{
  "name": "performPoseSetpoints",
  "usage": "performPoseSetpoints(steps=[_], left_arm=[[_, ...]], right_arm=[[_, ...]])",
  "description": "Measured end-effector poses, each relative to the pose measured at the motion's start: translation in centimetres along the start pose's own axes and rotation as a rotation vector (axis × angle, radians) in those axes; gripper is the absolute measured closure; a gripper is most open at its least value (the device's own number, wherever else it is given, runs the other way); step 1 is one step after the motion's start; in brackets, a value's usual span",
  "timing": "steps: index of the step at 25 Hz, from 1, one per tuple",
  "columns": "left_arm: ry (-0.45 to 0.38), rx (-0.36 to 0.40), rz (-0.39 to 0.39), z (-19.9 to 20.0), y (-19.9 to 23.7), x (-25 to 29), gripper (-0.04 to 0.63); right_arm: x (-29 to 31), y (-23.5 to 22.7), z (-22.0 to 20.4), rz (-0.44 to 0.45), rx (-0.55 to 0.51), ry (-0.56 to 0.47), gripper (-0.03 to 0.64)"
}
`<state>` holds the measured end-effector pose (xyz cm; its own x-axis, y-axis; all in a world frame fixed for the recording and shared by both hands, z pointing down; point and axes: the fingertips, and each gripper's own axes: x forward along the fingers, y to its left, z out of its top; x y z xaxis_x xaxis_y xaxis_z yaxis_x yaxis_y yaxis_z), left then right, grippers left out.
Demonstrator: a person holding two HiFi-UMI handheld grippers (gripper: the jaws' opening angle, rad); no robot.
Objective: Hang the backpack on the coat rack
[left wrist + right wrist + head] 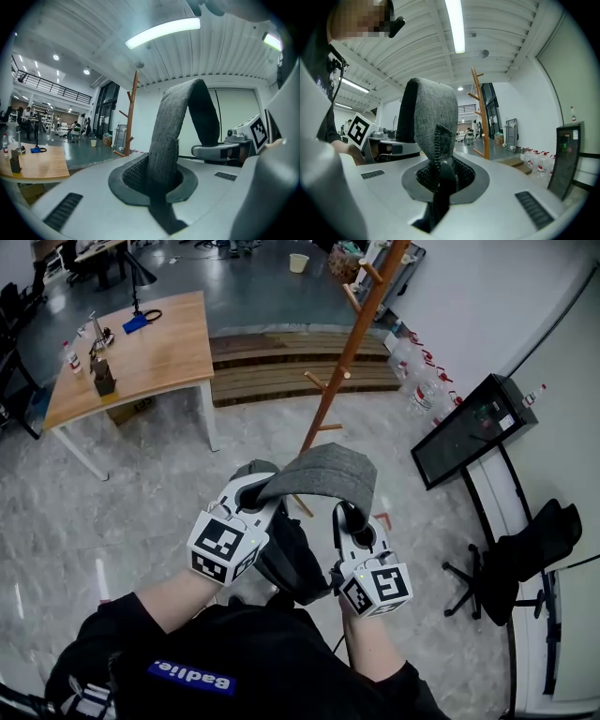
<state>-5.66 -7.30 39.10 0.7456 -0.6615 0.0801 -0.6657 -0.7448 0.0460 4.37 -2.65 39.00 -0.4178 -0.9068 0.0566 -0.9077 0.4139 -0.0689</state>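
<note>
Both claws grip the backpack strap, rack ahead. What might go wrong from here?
The strap arched between the left claw and right claw may miss or slide off a short peg on the coat rack. The backpack hanging below them might bump that rack and tip it.

Black sleeves [131,620]; white, marker-cubed hand-held grippers [261,487] [345,514]

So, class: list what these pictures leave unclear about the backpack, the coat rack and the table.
- Black backpack body: head view, mostly hidden under the grey fabric strap, left gripper and right gripper.
- Tall wooden coat rack: head view, top cut off by upper edge, foot mostly behind the strap.
- Small items on the wooden table: head view, too small to identify.
</note>
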Motion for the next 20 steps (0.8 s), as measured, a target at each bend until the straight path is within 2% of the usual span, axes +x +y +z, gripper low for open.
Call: performPoseSetpoints(steps=[10, 20], left_arm=[[-0.015, 0.022, 0.074, 2.4, 3.2, 6.7, 0.561], [-0.003, 0.0, 0.171, 3.5, 7.3, 15.5, 0.561]], right_arm=[[5.3, -5.9, 2.3, 0.068, 0.002, -0.028, 0.601], [11.8, -14.0, 4.0, 0.154, 0.002, -0.029, 0.603]])
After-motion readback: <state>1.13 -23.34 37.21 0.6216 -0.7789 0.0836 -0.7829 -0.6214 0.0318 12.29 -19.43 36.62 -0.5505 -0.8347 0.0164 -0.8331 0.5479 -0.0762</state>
